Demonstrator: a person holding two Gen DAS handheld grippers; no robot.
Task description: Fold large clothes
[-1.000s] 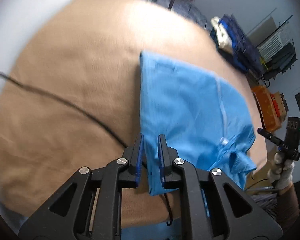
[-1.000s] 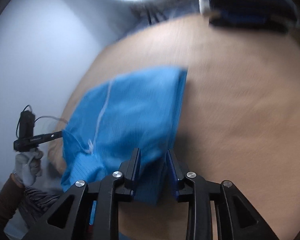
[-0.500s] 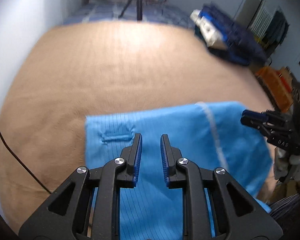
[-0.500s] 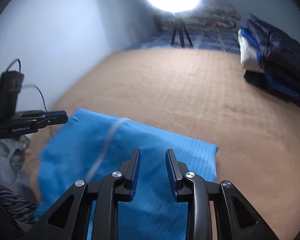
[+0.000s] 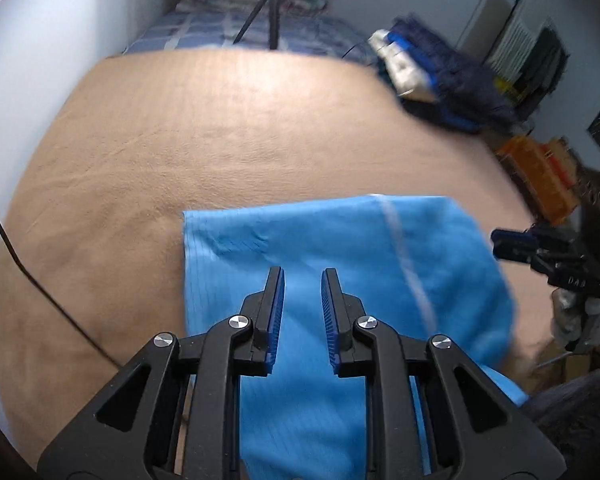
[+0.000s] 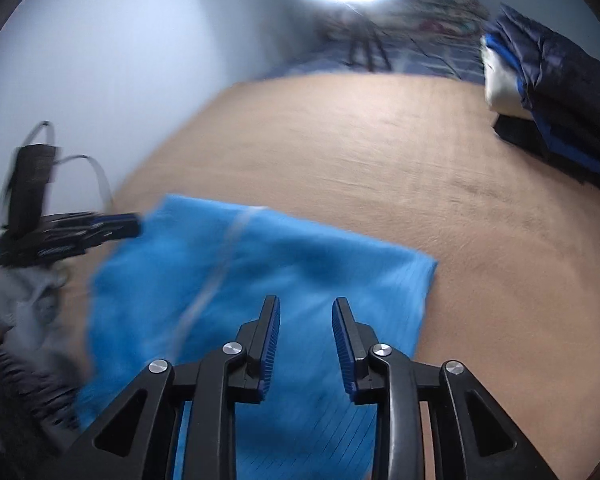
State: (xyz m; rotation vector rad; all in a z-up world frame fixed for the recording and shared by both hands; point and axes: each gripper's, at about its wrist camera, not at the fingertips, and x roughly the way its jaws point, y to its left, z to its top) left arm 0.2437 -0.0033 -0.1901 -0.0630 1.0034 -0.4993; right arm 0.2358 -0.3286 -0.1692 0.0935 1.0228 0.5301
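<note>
A bright blue garment (image 5: 340, 240) with a thin white stripe lies folded flat on the tan bed cover (image 5: 240, 140), near its front edge. My left gripper (image 5: 302, 271) hovers over the garment's left half, open, with nothing between its blue pads. My right gripper (image 6: 306, 299) hangs over the right half of the garment (image 6: 280, 248). Its jaws are opening a little and hold nothing. Each gripper shows at the edge of the other's view, beside the cloth's outer end: the right gripper (image 5: 500, 240) and the left gripper (image 6: 128, 226), both blurred.
A pile of dark blue and white clothing (image 5: 440, 76) sits at the far right of the bed. A lamp tripod (image 5: 268, 12) stands behind the bed by folded bedding. A black cable (image 5: 28, 276) crosses the cover on the left. Orange crates (image 5: 540, 176) stand off the right side.
A second ago each gripper had the garment's edge between its jaws. Now both stand apart from the cloth, above it. Both views have rolled round and the garment lies crosswise in front.
</note>
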